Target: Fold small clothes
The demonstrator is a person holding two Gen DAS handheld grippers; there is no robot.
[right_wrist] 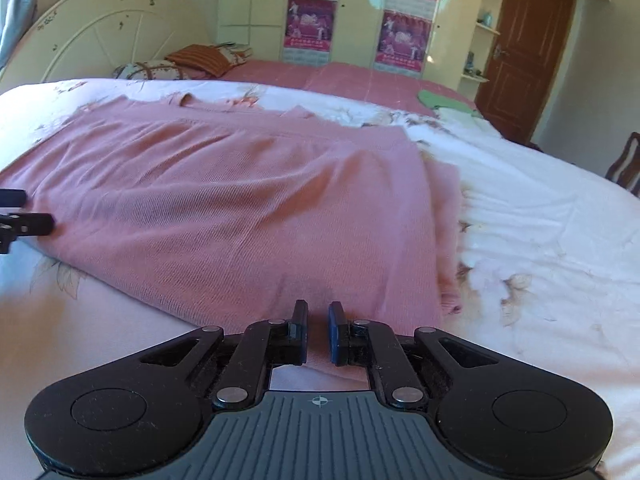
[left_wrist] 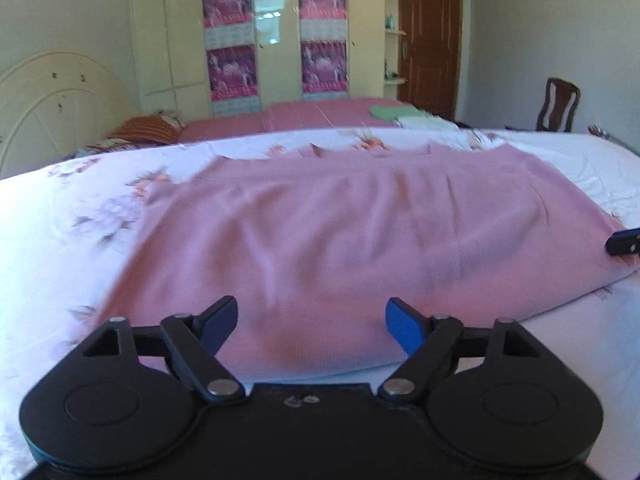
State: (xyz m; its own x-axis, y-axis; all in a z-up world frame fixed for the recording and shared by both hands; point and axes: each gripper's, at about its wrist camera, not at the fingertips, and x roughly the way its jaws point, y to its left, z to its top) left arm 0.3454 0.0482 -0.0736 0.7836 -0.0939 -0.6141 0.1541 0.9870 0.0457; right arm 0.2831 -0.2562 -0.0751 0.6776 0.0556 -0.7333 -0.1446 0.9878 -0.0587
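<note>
A pink knit garment (left_wrist: 340, 232) lies spread flat on the white floral sheet (left_wrist: 80, 216). My left gripper (left_wrist: 312, 324) hovers over the garment's near left edge, open wide, with only flat cloth under the gap between its blue pads. My right gripper (right_wrist: 319, 334) sits at the near right hem of the garment (right_wrist: 240, 208), its jaws nearly together with a thin fold of pink cloth pinched between the pads. Each gripper's tip shows in the other's view: the right gripper (left_wrist: 622, 242) at the frame's right edge, the left gripper (right_wrist: 18, 211) at the frame's left edge.
Beyond the floral sheet is a pink bedcover (left_wrist: 320, 114) with a green cloth (left_wrist: 390, 111) and a white one (left_wrist: 424, 122) on it. Pillows (right_wrist: 200, 62) rest by the white headboard (right_wrist: 104, 28). A wardrobe, a brown door (right_wrist: 524, 52) and a wooden chair (left_wrist: 558, 106) stand behind.
</note>
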